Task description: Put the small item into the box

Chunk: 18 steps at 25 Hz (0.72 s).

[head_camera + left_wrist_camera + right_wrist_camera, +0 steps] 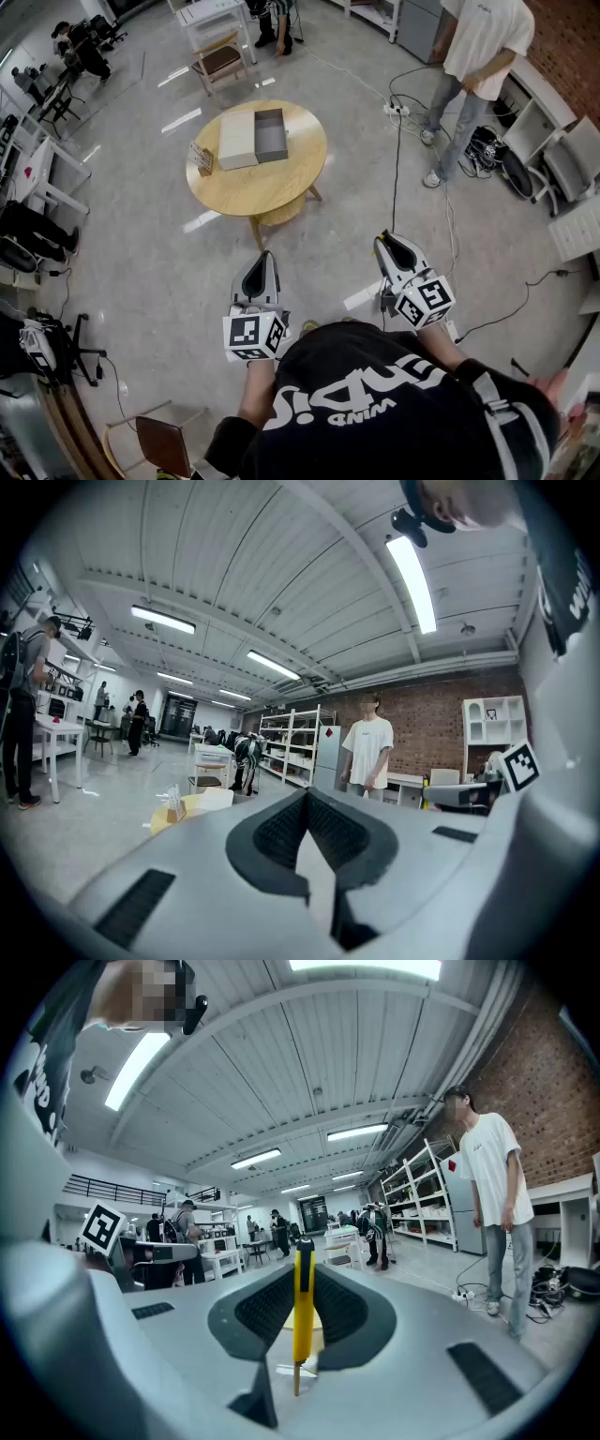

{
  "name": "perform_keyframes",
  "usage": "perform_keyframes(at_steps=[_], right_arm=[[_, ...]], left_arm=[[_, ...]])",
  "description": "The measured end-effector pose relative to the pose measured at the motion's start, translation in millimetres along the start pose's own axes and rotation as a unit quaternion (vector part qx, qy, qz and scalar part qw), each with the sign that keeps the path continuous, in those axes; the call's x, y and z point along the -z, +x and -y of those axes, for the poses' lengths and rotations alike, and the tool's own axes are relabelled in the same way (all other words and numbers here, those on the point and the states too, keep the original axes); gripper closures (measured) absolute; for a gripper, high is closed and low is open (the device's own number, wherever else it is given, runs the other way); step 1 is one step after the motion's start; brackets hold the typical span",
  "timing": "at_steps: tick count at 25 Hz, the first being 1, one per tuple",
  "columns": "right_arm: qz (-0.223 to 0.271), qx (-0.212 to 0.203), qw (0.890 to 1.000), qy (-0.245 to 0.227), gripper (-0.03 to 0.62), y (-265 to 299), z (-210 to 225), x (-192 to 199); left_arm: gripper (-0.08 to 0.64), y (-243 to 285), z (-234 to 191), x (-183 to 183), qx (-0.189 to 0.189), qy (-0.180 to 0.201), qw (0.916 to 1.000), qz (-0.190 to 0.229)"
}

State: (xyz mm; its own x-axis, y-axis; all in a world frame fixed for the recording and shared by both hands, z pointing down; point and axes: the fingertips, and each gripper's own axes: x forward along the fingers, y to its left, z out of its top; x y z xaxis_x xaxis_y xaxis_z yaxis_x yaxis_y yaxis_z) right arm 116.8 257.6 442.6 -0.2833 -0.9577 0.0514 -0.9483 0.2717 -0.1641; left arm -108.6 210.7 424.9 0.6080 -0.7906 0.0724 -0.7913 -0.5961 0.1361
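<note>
Right gripper view is showing my right claw pinching a slim yellow stick-like item upright between its pads. The jaws are closed down to the item's own width, and a thin tan tip is poking out below. I cannot tell just what kind of tool it is. Left gripper view is showing my left claw with its jaws drawn together at the tips and nothing between them.

From the head view, I am standing well apart from the round wooden worktop, holding both claws low in front of me. On it the open grey box is lying just beside its pale lid, and a small card stand is sitting near the left edge.

I am judging the step in hand to be the carry to the box. The grip is on a narrow body, so the item could pivot; I am thinking a firm squeeze and an unhurried walk suit it. A cable is running across the floor ahead on my right and needs stepping round. At the worktop I should be aiming for the dark open half, not the lid, tilting the item to lie lengthways, and lowering it inside the walls before letting the jaws part.
</note>
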Motion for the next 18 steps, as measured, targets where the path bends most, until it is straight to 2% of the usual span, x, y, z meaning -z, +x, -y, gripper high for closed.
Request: perform_keyframes(at_steps=[9,18], right_arm=[[-0.001,-0.005,1.0,0.004,0.535,1.0,2.6,-0.4],[0.004,-0.039,0.999,0.013,0.535,2.7,8.0,-3.6]], left_arm=[[0.551,2.7,4.5,1.0,-0.002,0.0,1.0,-0.003],[0.551,7.1,13.5,4.9,-0.019,0.002,0.9998,-0.003]])
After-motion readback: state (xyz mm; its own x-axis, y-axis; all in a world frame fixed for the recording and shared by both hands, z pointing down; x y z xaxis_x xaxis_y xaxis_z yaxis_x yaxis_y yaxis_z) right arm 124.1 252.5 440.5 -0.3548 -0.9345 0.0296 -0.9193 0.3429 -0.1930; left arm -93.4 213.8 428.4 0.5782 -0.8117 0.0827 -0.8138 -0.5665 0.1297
